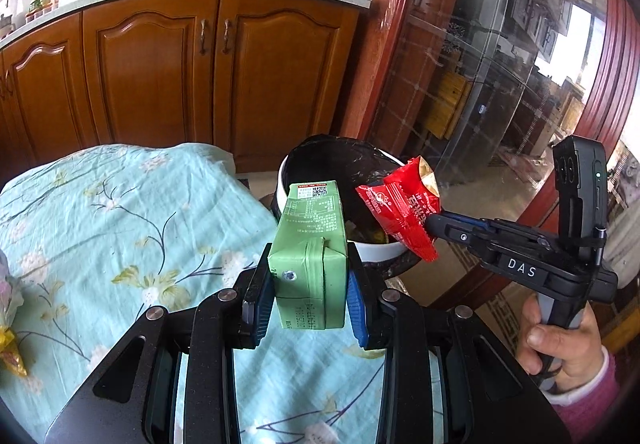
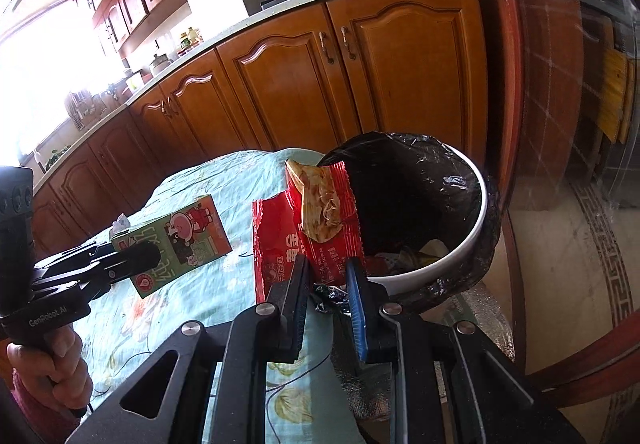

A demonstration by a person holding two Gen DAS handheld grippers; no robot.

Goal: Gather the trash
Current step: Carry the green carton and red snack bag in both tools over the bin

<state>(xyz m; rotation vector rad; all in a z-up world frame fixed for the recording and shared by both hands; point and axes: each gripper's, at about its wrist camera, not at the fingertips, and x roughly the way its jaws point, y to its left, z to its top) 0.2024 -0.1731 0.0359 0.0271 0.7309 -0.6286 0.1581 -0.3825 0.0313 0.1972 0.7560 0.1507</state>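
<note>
Now the left gripper (image 1: 308, 308) clamps one green carton (image 1: 310, 244). Right gripper (image 2: 326, 284) pinches one red wrapper (image 2: 316, 220) near the single bin (image 2: 476, 212).

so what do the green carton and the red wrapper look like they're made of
Green drink carton: coated paperboard, matte, with folded glued flaps and a foil straw hole. Red snack wrapper: thin glossy plastic film, it seems, crinkled, with a torn-open top.

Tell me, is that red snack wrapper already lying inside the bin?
No, the red wrapper is pinched in the right gripper, in front of the bin.
</note>
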